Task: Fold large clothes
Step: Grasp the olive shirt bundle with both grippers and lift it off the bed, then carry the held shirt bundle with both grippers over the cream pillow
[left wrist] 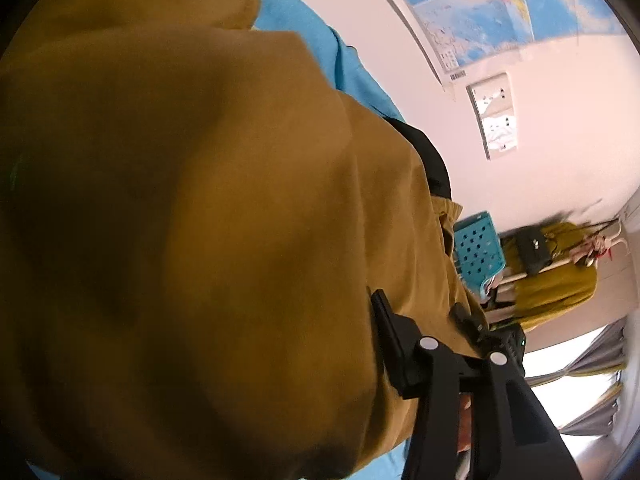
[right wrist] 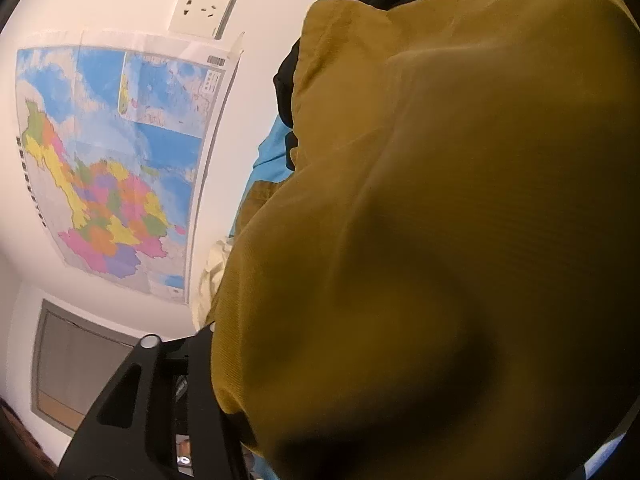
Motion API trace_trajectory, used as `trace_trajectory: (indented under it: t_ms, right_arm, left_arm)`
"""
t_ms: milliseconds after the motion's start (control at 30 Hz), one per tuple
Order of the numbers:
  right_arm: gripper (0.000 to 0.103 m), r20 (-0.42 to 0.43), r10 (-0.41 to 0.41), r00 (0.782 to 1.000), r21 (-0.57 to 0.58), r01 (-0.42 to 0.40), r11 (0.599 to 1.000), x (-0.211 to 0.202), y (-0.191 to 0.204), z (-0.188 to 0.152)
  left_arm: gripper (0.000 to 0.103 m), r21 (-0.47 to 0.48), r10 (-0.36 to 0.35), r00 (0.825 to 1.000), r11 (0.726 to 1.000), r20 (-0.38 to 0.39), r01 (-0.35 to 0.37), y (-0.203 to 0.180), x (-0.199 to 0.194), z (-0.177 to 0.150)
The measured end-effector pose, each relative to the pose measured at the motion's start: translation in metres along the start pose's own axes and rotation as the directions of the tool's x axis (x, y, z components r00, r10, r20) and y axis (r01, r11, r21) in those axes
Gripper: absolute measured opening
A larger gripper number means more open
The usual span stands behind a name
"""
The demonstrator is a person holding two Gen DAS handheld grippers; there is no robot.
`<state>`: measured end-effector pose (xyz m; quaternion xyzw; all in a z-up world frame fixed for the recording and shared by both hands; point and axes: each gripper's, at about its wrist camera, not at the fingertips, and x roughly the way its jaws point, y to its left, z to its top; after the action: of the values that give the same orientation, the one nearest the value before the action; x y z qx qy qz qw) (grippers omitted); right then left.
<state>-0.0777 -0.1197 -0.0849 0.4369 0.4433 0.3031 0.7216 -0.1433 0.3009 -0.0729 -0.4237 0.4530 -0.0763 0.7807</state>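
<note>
We see a large mustard-brown corduroy garment (left wrist: 192,216) filling most of both wrist views, draped right up against the cameras so that it hides much of each tool. It lies over a bright blue sheet (left wrist: 304,28), with a black piece of clothing (left wrist: 424,156) showing at its far edge.

In the left wrist view, the left tool (left wrist: 424,320) has 1 black finger lying flat against the garment's edge and the other finger on the far side of a fold; the cloth runs between them, so it appears to be gripping the garment, though the pads themselves are partly covered.

In the right wrist view, only the black body and 1 finger base of the right tool (right wrist: 188,360) show at the lower left; the garment (right wrist: 440,240) covers the fingertips, so we cannot tell whether it is closed on the cloth.

On the white wall behind hang a colourful paper map (right wrist: 116,160) and white wall sockets (right wrist: 200,8). A turquoise perforated plastic basket (left wrist: 478,246) stands beyond the garment, near a coat rack with a yellow-green garment (left wrist: 560,276).
</note>
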Motion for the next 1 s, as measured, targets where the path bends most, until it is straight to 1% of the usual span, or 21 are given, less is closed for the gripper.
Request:
trace_trajectory:
  t_ms: [33, 67, 100, 167, 267, 367, 467, 533, 633, 733, 767, 833, 933, 967, 1000]
  right_arm:
    - [0.031, 0.002, -0.005, 1.0, -0.013, 0.005, 1.0, -0.001, 0.0, 0.0]
    - [0.027, 0.004, -0.005, 1.0, -0.022, 0.005, 1.0, -0.002, 0.001, -0.001]
    - [0.025, 0.005, 0.0, 1.0, -0.034, 0.0, 0.999, -0.004, 0.002, -0.001]
    - [0.019, 0.008, 0.008, 1.0, -0.057, -0.007, 0.998, -0.007, 0.008, 0.0]
    - [0.017, 0.017, 0.055, 0.998, -0.12, -0.053, 0.991, -0.019, 0.031, 0.002]
    - [0.017, 0.025, 0.089, 0.996, -0.193, -0.082, 0.978, -0.03, 0.057, 0.005]
    - [0.016, 0.033, 0.125, 0.992, -0.269, -0.112, 0.957, -0.043, 0.089, 0.012]
    - [0.016, 0.045, 0.15, 0.988, -0.322, -0.128, 0.938, -0.05, 0.113, 0.018]
    - [0.016, 0.06, 0.202, 0.978, -0.386, -0.164, 0.908, -0.058, 0.149, 0.03]
    - [0.016, 0.066, 0.257, 0.964, -0.443, -0.203, 0.873, -0.059, 0.184, 0.039]
    - [0.016, 0.066, 0.278, 0.958, -0.463, -0.217, 0.859, -0.057, 0.198, 0.042]
    - [0.016, 0.059, 0.313, 0.948, -0.499, -0.244, 0.832, -0.046, 0.223, 0.048]
    - [0.016, 0.031, 0.368, 0.929, -0.536, -0.295, 0.791, -0.021, 0.26, 0.055]
    - [0.016, 0.018, 0.39, 0.921, -0.541, -0.319, 0.778, -0.007, 0.274, 0.057]
    - [0.016, 0.007, 0.4, 0.916, -0.547, -0.331, 0.769, 0.004, 0.284, 0.059]
  left_arm:
    - [0.047, 0.005, 0.003, 1.0, 1.0, -0.001, -0.003, -0.001, 0.0, 0.0]
    - [0.042, 0.011, 0.009, 1.0, 1.0, -0.002, -0.009, -0.002, 0.0, 0.001]
    - [0.036, 0.033, 0.007, 1.0, 0.999, 0.004, -0.007, -0.005, -0.001, 0.001]
    - [0.03, 0.06, 0.01, 1.0, 0.998, 0.011, -0.011, -0.011, -0.005, 0.0]
    - [0.026, 0.088, 0.002, 1.0, 0.996, 0.023, -0.004, -0.022, -0.016, 0.003]
    - [0.025, 0.15, -0.022, 0.998, 0.989, 0.061, 0.013, -0.044, -0.038, 0.013]
    - [0.025, 0.202, -0.036, 0.996, 0.979, 0.078, 0.02, -0.065, -0.055, 0.024]
    - [0.025, 0.255, -0.04, 0.995, 0.967, 0.096, 0.014, -0.087, -0.072, 0.037]
    - [0.024, 0.307, -0.054, 0.99, 0.952, 0.131, 0.011, -0.111, -0.097, 0.052]
    - [0.024, 0.36, -0.074, 0.979, 0.933, 0.188, 0.002, -0.133, -0.13, 0.071]
    - [0.024, 0.385, -0.076, 0.973, 0.923, 0.217, -0.013, -0.139, -0.143, 0.078]
    - [0.024, 0.404, -0.079, 0.96, 0.914, 0.267, -0.037, -0.148, -0.162, 0.088]
    - [0.024, 0.416, -0.074, 0.934, 0.905, 0.348, -0.083, -0.149, -0.199, 0.111]
    - [0.024, 0.425, -0.066, 0.923, 0.899, 0.38, -0.11, -0.147, -0.214, 0.121]
    - [0.024, 0.419, -0.06, 0.911, 0.899, 0.408, -0.128, -0.143, -0.227, 0.129]
